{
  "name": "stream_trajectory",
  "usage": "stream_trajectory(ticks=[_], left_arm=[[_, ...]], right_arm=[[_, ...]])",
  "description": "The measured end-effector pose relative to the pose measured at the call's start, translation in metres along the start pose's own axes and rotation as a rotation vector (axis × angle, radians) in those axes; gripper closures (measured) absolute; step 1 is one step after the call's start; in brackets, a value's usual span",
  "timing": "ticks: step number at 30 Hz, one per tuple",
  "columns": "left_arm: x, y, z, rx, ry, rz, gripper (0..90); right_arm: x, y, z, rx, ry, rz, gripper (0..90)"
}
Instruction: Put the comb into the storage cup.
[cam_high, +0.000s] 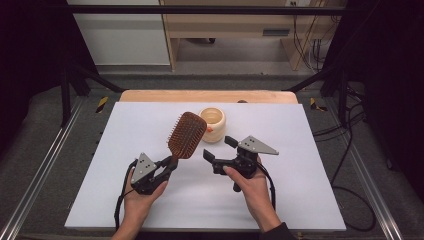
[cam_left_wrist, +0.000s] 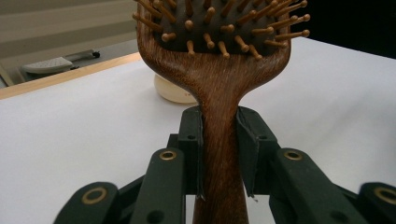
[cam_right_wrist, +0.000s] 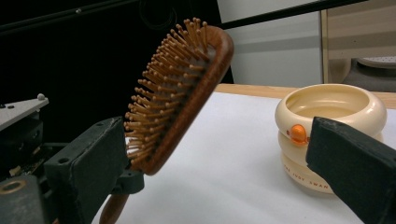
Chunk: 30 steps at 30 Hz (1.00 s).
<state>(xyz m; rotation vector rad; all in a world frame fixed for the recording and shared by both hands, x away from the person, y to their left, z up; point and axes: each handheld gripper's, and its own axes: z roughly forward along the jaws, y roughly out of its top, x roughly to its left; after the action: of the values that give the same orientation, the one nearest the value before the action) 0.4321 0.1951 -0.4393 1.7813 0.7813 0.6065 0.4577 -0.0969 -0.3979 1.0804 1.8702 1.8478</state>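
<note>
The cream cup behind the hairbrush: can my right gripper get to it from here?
Probably yes. The right gripper stands open, holding nothing, with bare table between it and the cream cup. The hairbrush, clamped in the left gripper, sits off to the side.

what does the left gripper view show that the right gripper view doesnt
The left gripper view shows the left gripper closed on the brush's handle, pads pressed against both sides. The right gripper view shows the open right gripper and the orange button on the cream cup. Both show the wooden hairbrush with its bristles, the cup, and the white table.
</note>
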Motion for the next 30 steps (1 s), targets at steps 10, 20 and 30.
stream_trajectory(ticks=[10, 20, 30], left_arm=[[-0.008, -0.001, 0.003, 0.000, -0.019, 0.015, 72.4], [-0.012, -0.001, 0.004, -0.001, -0.022, 0.033, 72.4], [-0.018, -0.001, 0.005, 0.001, -0.029, 0.058, 72.4]], right_arm=[[0.002, 0.001, 0.000, -0.008, 0.011, 0.023, 5.2], [0.005, 0.001, 0.001, -0.011, 0.027, 0.033, 5.2], [0.006, 0.001, 0.001, -0.015, 0.033, 0.042, 5.4]])
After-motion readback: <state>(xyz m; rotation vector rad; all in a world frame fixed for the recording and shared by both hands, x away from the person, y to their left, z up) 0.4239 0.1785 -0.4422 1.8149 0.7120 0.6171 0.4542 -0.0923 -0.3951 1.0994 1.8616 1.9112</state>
